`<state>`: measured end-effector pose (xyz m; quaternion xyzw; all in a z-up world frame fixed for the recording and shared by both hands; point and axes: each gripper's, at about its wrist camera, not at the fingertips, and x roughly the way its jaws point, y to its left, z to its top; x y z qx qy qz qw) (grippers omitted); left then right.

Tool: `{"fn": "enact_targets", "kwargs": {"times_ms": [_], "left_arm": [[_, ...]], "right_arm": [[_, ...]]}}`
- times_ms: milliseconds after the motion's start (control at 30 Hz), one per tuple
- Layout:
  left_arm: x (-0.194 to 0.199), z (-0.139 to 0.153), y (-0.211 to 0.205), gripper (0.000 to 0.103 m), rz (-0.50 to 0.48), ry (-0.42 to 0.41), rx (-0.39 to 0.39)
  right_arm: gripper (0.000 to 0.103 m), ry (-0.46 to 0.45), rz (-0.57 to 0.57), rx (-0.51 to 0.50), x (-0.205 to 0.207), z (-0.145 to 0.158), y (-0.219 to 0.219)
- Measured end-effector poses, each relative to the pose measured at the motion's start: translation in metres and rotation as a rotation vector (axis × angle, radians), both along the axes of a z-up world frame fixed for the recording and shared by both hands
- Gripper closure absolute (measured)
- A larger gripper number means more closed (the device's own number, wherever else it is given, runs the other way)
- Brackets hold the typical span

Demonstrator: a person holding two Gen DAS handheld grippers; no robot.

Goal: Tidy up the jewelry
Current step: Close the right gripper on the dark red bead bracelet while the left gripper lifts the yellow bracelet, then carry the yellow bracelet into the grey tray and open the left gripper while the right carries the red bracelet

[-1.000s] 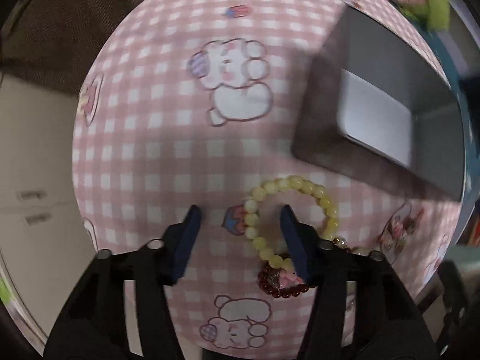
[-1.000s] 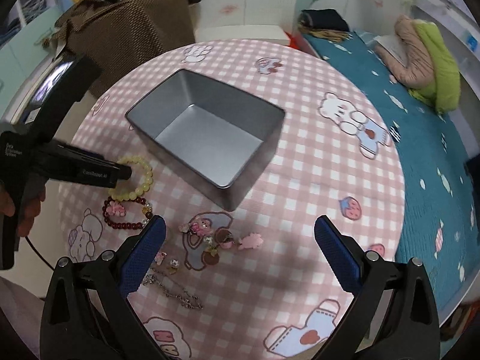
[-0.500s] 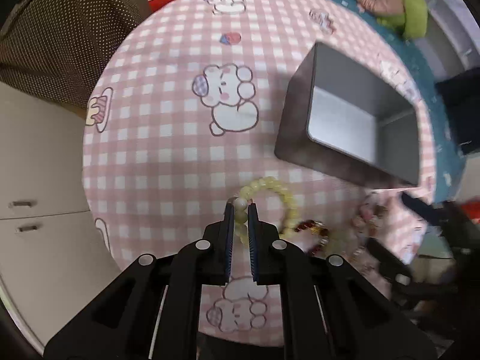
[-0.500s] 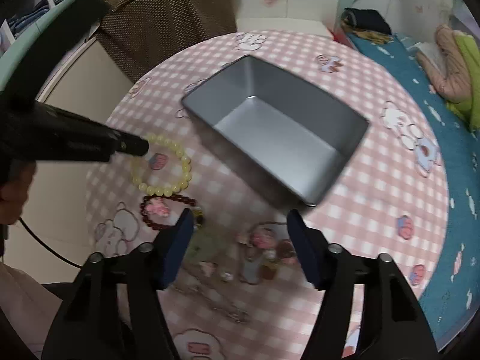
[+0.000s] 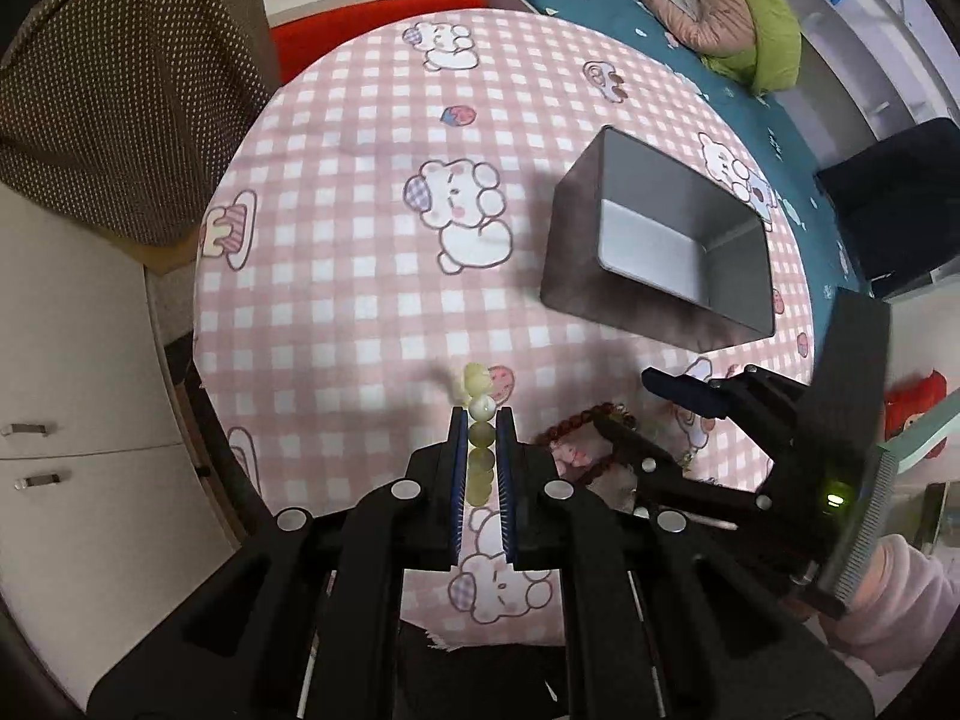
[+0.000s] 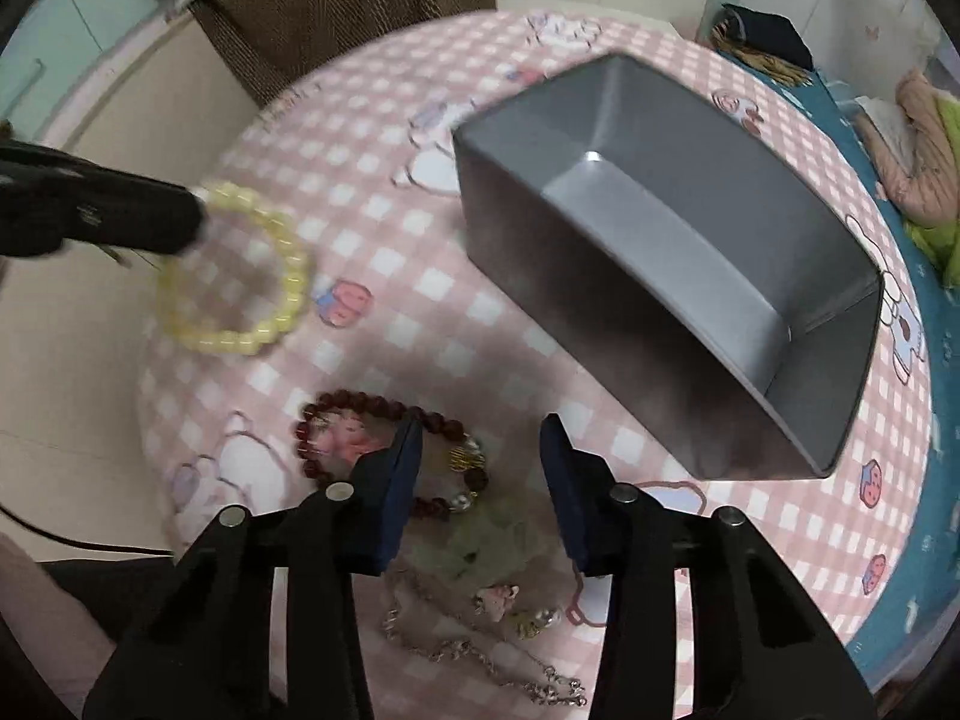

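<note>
My left gripper [image 5: 480, 414] is shut on the yellow bead bracelet [image 5: 478, 405] and holds it lifted off the table; in the right wrist view the bracelet [image 6: 288, 276] hangs from the left gripper's tip [image 6: 180, 222]. My right gripper [image 6: 480, 438] is open, low over the dark red bead bracelet [image 6: 372, 405], which also shows in the left wrist view [image 5: 579, 420]. A silver chain [image 6: 480, 660] and small charms [image 6: 498, 597] lie below it. The grey metal tin [image 6: 690, 312] stands empty beyond; it also shows in the left wrist view [image 5: 660, 240].
The round table has a pink checked cloth [image 5: 360, 276]. A brown dotted chair [image 5: 120, 90] stands at the far left, white cabinets [image 5: 78, 408] to the left, and a teal bed with clothes [image 5: 720, 6] behind.
My left gripper closed on the yellow bracelet and lifted it. My right gripper moved down and left toward the red bracelet, its jaws narrower than before.
</note>
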<state>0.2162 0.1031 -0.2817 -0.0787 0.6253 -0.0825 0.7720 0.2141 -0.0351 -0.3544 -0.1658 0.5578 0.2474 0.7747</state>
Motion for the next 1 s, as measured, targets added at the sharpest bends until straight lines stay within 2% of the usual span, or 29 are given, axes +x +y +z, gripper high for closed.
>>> {"fn": "enact_targets", "kwargs": {"times_ms": [167,233,267,367,467,667,1000], "left_arm": [[0.000,-0.011,0.012,0.094,0.011,0.011,0.001],[0.000,-0.013,0.015,0.094,0.010,0.012,0.000],[0.000,-0.014,0.017,0.094,0.010,0.012,-0.002],[0.000,-0.015,0.019,0.094,0.008,0.011,-0.008],[0.000,-0.013,0.019,0.094,0.003,0.004,-0.009],[0.002,-0.004,0.018,0.094,-0.007,-0.021,-0.015],[0.005,0.016,0.016,0.094,-0.014,-0.075,-0.016]], "right_arm": [[0.069,-0.025,0.023,-0.020,-0.005,-0.003,0.005],[0.082,-0.031,0.008,-0.014,-0.006,-0.004,0.005],[0.093,-0.037,0.010,-0.016,-0.010,-0.003,0.007],[0.097,-0.040,-0.001,-0.038,-0.010,-0.002,0.011],[0.097,-0.032,-0.035,-0.020,-0.007,0.003,0.010],[0.097,-0.086,-0.046,0.024,-0.006,0.030,0.013],[0.097,-0.180,-0.015,0.091,-0.015,0.082,0.022]]}}
